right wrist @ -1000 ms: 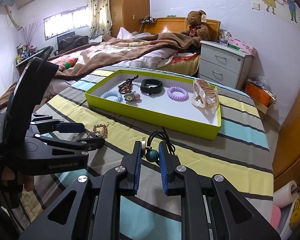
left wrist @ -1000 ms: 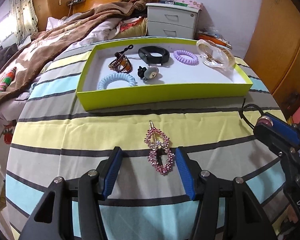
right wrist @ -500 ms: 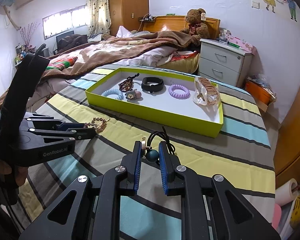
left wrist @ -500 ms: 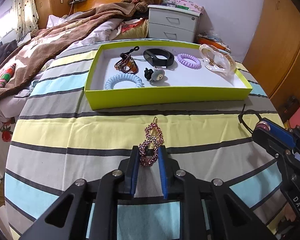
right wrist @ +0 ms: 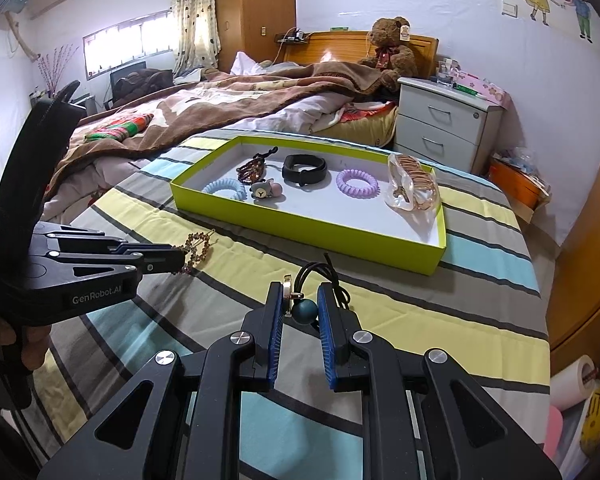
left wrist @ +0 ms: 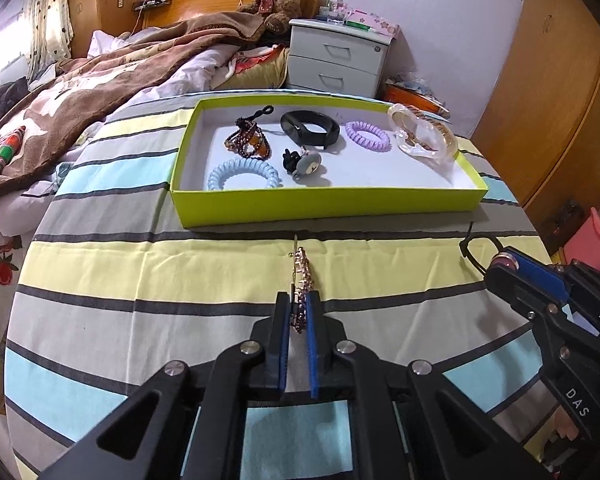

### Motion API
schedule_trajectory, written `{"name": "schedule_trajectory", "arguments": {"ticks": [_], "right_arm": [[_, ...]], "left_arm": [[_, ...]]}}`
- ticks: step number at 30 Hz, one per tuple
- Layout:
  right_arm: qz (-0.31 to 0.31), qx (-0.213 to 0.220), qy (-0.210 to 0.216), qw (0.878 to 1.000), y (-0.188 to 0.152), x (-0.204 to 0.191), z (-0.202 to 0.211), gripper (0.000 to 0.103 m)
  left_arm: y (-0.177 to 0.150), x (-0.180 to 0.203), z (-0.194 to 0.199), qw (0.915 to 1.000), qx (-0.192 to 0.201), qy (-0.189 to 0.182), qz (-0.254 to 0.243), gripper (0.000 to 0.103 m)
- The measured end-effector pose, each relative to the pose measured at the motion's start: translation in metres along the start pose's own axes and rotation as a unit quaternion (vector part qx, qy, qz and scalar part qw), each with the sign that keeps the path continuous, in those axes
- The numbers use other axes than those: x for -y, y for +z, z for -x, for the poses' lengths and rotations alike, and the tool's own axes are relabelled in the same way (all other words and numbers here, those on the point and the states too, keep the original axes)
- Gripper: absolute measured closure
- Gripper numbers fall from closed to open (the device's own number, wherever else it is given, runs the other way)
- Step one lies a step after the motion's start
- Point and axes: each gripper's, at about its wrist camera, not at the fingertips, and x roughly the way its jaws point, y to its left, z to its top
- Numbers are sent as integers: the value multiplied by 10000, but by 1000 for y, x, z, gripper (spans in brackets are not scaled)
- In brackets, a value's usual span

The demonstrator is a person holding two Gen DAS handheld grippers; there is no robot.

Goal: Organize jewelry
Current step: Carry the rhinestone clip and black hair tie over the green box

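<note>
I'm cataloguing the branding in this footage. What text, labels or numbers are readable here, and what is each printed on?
"GenRobot.AI": on the side of the left gripper, right wrist view.
"DAS": on the body of the right gripper, cut off at the frame edge, left wrist view.
Tag on the teddy bear: too small to read.
Box on the nightstand: print blurred, unreadable.

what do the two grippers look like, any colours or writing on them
Both the left gripper and the right gripper are matte black scissor-like frames with silver rivets and blue ribbed pads on the fingers. The left one carries white "GenRobot.AI" lettering on its side and a black strap; the right one shows "DAS".
</note>
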Motion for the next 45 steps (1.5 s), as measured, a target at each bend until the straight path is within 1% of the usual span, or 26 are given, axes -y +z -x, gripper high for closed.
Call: {"name": "schedule_trajectory", "arguments": {"ticks": [4,10,21,32,37,45], "right_arm": [[-26,2,-13,10000,1,0,2,85],[-44,37,-49,10000,3,2,4,85],[-23,135,-180,9997,16,5,11,85],[9,311,-326,9990,46,13,14,85],[-14,283,-355,9990,62,18,2,85],[-55,62,-393,9992,82,28,-38,85]], "left_arm": [[-2,-2,0,10000,-17,-47,52,95],[4,0,17,9995,241,-197,-11,95],[19,4,29,9987,402,-314,-70,95],[53,-3,30,9977,527,-415,-55,95],[69,-7,24,9975,543,-449,-36,95],[89,-19,2,9981,461,-396,26,95]]}}
